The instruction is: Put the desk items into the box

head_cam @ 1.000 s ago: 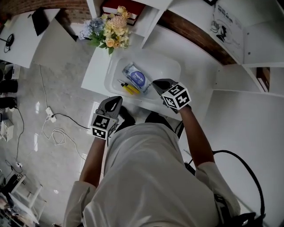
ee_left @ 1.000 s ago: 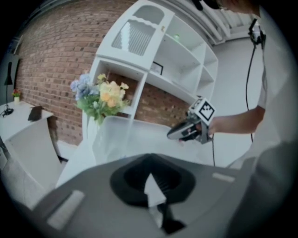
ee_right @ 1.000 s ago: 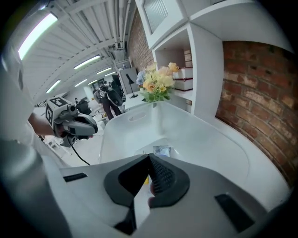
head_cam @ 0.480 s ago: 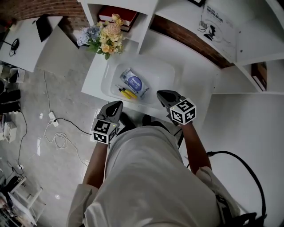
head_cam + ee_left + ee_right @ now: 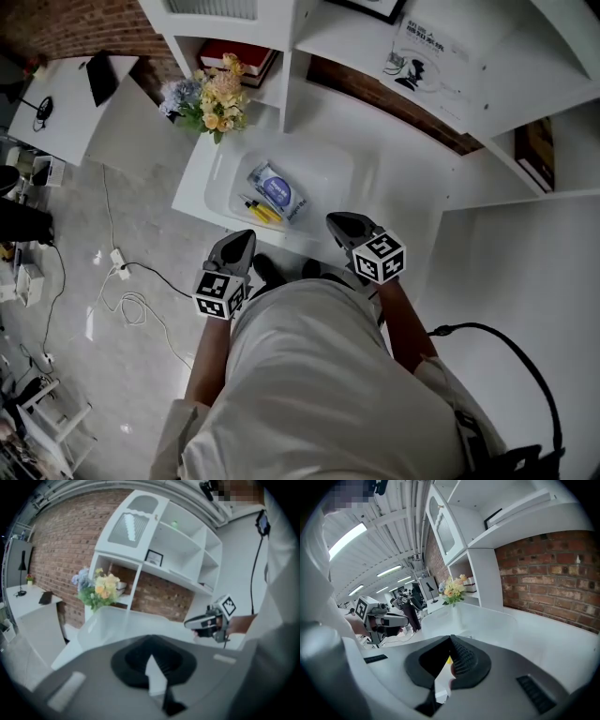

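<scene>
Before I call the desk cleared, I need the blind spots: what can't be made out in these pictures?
Head view: the desk nearest the person is hidden behind the left gripper, right gripper and torso.
Head view: the blue packet in the box has print too small to read; the yellow items beside it are too small to identify.
Both gripper views: the box's inside is mostly hidden by its frosted wall and each gripper's body.
</scene>
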